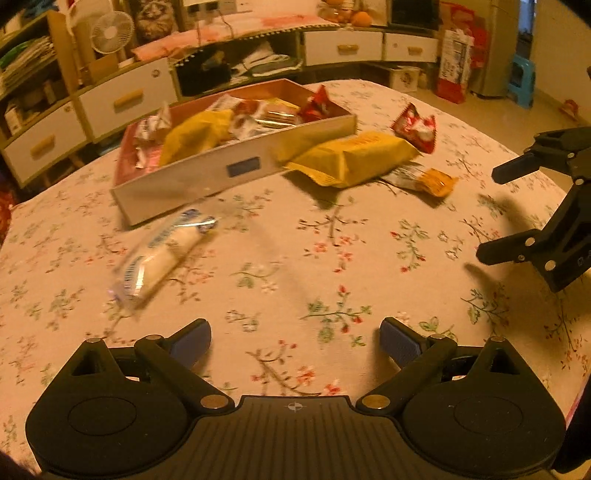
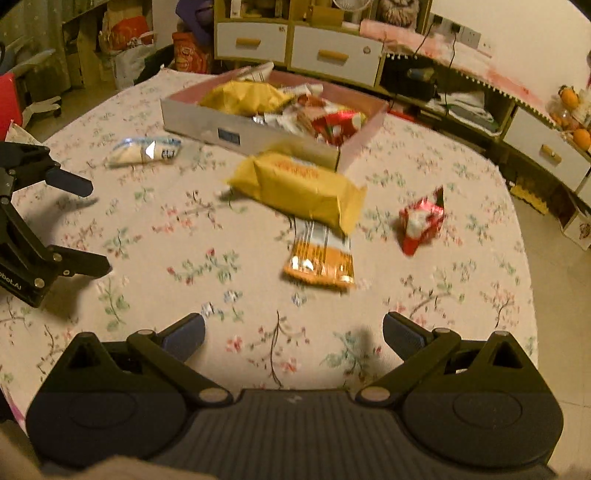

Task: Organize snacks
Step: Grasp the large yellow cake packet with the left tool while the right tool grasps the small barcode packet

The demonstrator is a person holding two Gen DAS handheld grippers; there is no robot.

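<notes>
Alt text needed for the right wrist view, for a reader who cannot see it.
The open right gripper hovers empty over a floral tablecloth, facing an orange packet, a yellow bag and a red packet outside a snack-filled box. The open left gripper shows at left.

You're in a lived-in family room, flowered tablecloth [image 1: 295, 258] over the table, white drawer cabinets [image 2: 334, 55] along the wall, desk fan [image 1: 112, 32], oranges [image 2: 576, 118] on the sideboard, blue plastic stool [image 1: 521, 83].
</notes>
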